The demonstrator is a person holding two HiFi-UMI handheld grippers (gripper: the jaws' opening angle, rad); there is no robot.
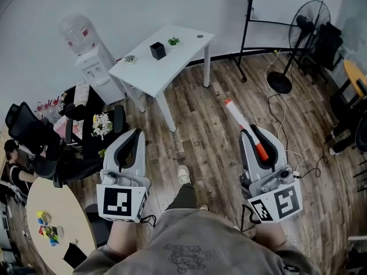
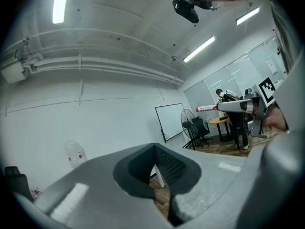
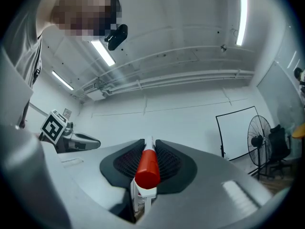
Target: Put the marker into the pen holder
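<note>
A white marker (image 1: 238, 118) with a red cap is held in my right gripper (image 1: 253, 132), which is shut on it, its white end sticking out past the fingertips. In the right gripper view the red cap (image 3: 147, 168) lies between the dark pads of the right gripper (image 3: 149, 146). My left gripper (image 1: 133, 137) hangs at the left, shut with nothing in it; its tips meet in the left gripper view (image 2: 155, 149). The black pen holder (image 1: 158, 50) stands on the white table (image 1: 180, 59), well beyond both grippers.
Two small plants (image 1: 173, 40) sit on the white table. A water dispenser (image 1: 89, 56) stands left of it. A fan (image 1: 307, 33) and whiteboard stand (image 1: 248, 27) are at the right, with cables (image 1: 281, 116) on the wooden floor. A round table (image 1: 43, 211) and chairs (image 1: 26, 128) are at the left.
</note>
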